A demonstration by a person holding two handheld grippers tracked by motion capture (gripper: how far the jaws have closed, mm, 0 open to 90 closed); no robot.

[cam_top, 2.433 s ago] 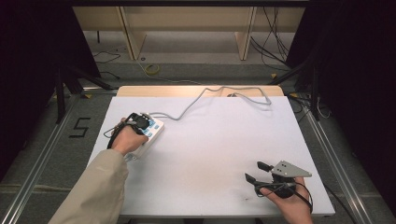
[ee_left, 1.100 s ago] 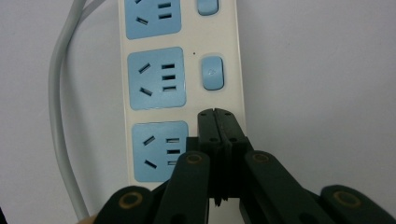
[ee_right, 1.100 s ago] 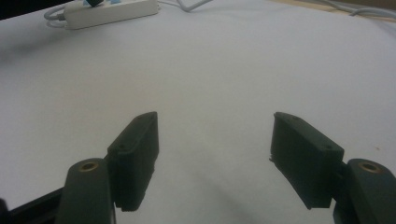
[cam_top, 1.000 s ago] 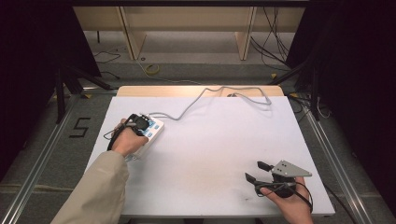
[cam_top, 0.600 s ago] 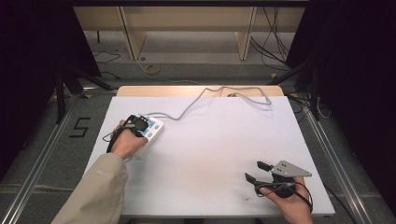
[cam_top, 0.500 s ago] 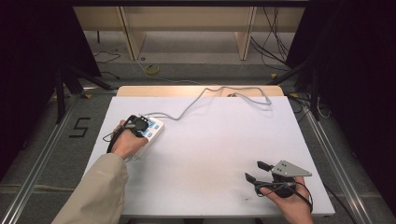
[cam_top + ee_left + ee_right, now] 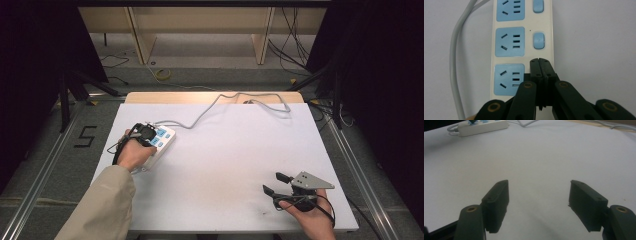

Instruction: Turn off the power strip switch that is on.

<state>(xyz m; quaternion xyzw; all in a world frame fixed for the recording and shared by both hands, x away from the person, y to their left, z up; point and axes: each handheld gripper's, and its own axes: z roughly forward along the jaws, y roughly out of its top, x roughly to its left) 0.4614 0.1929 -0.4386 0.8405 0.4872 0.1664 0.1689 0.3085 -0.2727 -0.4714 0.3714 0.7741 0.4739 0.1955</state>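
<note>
Nothing's moved: left claw [image 7: 541,61] pressed together on the strip's [image 7: 522,32] near switch end, strip running straight ahead, right claw [image 7: 537,195] spread, far off.

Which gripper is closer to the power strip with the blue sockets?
Left. The left gripper is right over the power strip, jaws shut by its switches. The right gripper rests far across the table, open.

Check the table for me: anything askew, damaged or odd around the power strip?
Nothing stands out. The power strip lies flat and looks intact, its cable looping loosely to the far edge. The left gripper sits over it, jaws together; the right gripper rests open on bare table.
</note>
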